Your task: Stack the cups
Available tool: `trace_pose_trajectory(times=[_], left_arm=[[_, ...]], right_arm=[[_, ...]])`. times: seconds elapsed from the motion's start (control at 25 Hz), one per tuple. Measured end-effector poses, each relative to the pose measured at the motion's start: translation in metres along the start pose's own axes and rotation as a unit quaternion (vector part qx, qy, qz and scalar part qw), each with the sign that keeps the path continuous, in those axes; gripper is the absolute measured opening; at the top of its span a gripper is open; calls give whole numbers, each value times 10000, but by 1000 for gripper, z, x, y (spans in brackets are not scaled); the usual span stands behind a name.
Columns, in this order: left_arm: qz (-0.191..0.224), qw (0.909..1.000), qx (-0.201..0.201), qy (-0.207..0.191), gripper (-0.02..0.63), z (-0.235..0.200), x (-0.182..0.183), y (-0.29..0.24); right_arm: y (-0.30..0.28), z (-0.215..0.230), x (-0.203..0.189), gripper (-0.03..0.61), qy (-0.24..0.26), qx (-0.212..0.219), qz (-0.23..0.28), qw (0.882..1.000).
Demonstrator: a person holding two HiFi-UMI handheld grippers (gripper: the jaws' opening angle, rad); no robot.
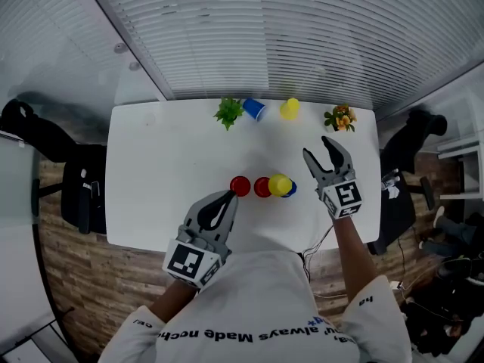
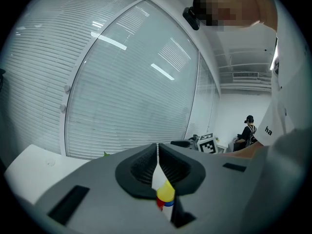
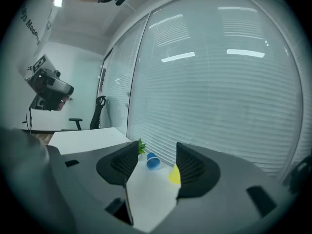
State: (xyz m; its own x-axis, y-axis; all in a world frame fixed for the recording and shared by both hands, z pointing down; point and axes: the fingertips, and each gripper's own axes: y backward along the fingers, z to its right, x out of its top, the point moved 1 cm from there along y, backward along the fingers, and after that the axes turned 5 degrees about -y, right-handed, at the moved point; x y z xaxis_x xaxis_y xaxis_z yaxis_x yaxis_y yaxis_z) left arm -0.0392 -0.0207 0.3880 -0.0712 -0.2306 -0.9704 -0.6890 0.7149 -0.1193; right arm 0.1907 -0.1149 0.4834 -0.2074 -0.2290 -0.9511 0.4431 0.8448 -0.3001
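Two cups, the blue cup [image 1: 254, 109] and yellow cup [image 1: 290, 109], lie dead ahead of the wide-open, empty right gripper [image 1: 316, 146]; the closed left gripper [image 1: 229, 196] sits farther back.

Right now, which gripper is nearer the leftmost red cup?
Left. The left gripper sits beside the leftmost red cup; the right gripper is farther, past the stacked yellow cup.
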Motion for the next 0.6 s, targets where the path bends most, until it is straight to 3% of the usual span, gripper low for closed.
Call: trace_pose_trajectory(times=[0.6], left_arm=[[-141, 9994, 293, 87, 29, -28, -1, -4]], right_arm=[[-128, 66, -68, 275, -112, 77, -1172, 9930]])
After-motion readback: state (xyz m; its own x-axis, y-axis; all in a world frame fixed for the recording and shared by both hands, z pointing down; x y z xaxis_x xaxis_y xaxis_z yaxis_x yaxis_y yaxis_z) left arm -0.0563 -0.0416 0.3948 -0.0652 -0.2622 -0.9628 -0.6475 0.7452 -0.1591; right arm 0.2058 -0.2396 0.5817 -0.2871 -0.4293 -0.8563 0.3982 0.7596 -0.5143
